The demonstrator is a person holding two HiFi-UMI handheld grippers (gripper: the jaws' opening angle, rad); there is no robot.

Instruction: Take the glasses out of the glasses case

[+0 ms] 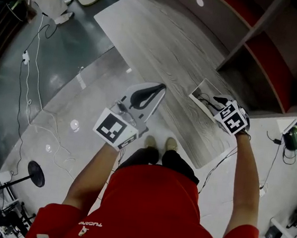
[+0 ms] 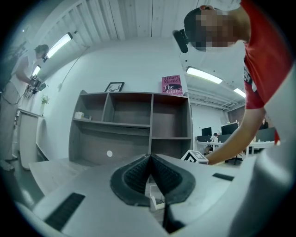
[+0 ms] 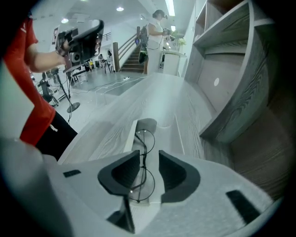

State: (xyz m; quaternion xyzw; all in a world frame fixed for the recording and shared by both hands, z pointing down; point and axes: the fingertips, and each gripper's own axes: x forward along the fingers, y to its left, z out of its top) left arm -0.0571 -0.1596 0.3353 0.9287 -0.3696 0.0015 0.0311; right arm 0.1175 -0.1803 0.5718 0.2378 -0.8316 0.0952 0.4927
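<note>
Glasses (image 3: 142, 162) in open case (image 3: 162, 136), pink book (image 2: 171, 85) marked "Hilary Mantel"

Evenly bright under ceiling strip lights (image 2: 202, 74), fisheye edges dark and warped.

Your table (image 1: 162, 48) is grey wood-grain board, matt and smooth. On it, toward 3 o'clock in the head view, the glasses case (image 3: 165, 132) looks like smooth white plastic with a dull sheen. The glasses (image 3: 142, 163) have thin dark wire rims and clear, glossy lenses. Your right gripper (image 3: 149, 152) has a matt pale plastic shell, and its pads (image 3: 118, 173) are black, ribbed and rubbery. Your shirt (image 1: 149, 206) is red cloth. The floor (image 1: 75, 59), at 10 o'clock, shines.
</note>
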